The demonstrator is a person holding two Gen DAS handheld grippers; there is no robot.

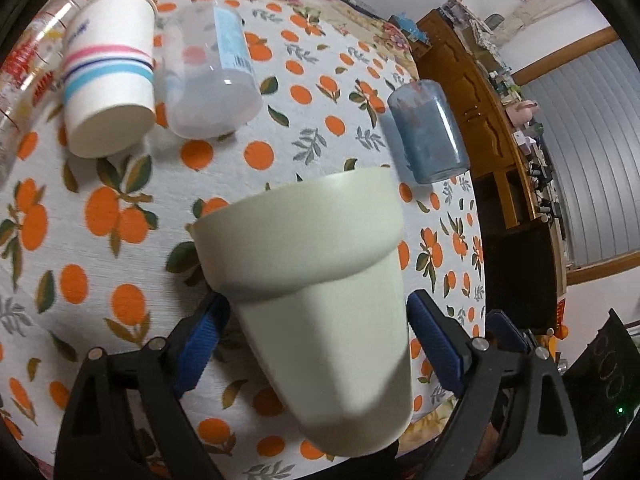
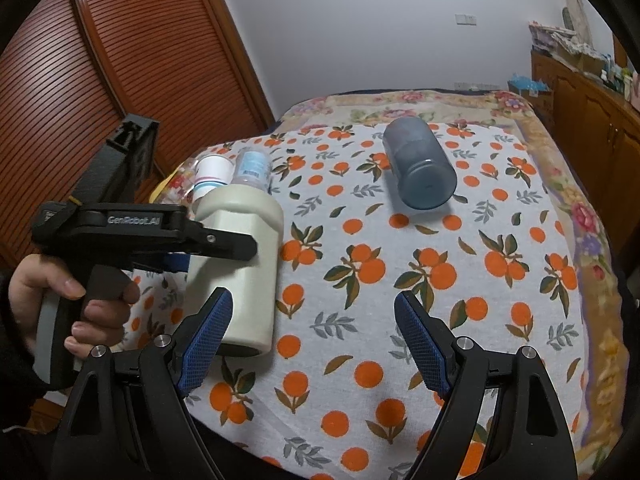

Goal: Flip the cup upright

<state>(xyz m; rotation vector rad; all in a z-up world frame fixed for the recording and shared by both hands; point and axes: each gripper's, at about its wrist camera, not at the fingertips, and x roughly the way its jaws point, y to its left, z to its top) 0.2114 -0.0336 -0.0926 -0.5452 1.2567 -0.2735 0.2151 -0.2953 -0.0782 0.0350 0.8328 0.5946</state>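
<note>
A cream cup (image 1: 320, 304) with a wide rim band sits between the blue pads of my left gripper (image 1: 316, 312); the jaws stand on both sides of its body. In the right wrist view the same cup (image 2: 240, 264) appears rim-up and slightly tilted over the cloth, held by the left gripper (image 2: 212, 248). My right gripper (image 2: 312, 336) is open and empty above the cloth. A blue translucent cup (image 2: 420, 168) lies on its side to the right; it also shows in the left wrist view (image 1: 428, 132).
An orange-print tablecloth (image 2: 400, 280) covers the table. At the far left stand a striped paper cup (image 1: 108, 76), a clear plastic cup with a blue label (image 1: 208, 72) and a printed glass (image 1: 28, 60). A wooden cabinet (image 1: 480, 120) stands to the right.
</note>
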